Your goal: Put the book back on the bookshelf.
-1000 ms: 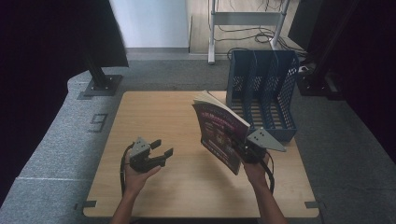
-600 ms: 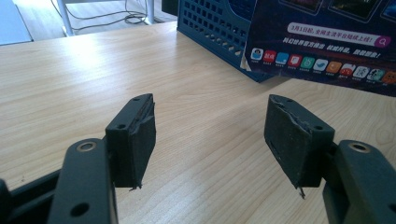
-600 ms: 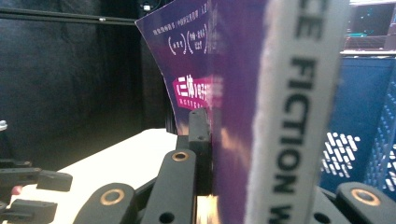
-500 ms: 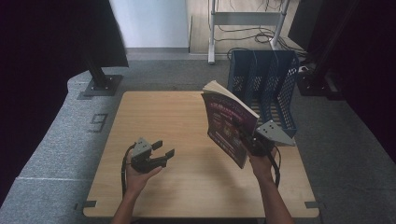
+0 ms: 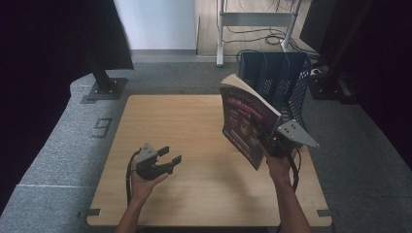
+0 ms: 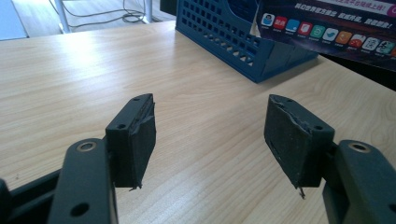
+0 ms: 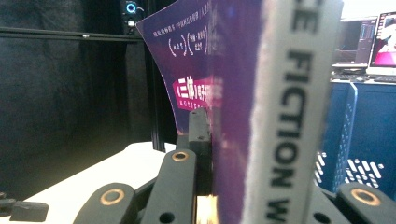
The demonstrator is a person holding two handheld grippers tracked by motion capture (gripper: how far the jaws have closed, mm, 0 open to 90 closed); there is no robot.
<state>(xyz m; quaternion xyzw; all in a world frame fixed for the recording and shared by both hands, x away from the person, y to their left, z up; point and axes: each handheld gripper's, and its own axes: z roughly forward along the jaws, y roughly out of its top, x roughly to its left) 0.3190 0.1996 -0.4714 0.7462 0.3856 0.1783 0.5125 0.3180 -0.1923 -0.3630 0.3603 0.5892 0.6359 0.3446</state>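
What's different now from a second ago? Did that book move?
Yes. The right claw, clamped on the purple book, has lifted it off the table and carried it toward the blue file rack, standing it more upright. The left claw stayed put, open and empty, low over the table. The rack hasn't moved.

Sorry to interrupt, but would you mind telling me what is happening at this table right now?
A person is working with a hand-held gripper in each hand. The right hand-held gripper is shut on a purple book, holding it upright above the wooden table, just in front of the blue file rack with its upright slots. The left hand-held gripper sits low over the table with its jaws open and nothing between them.
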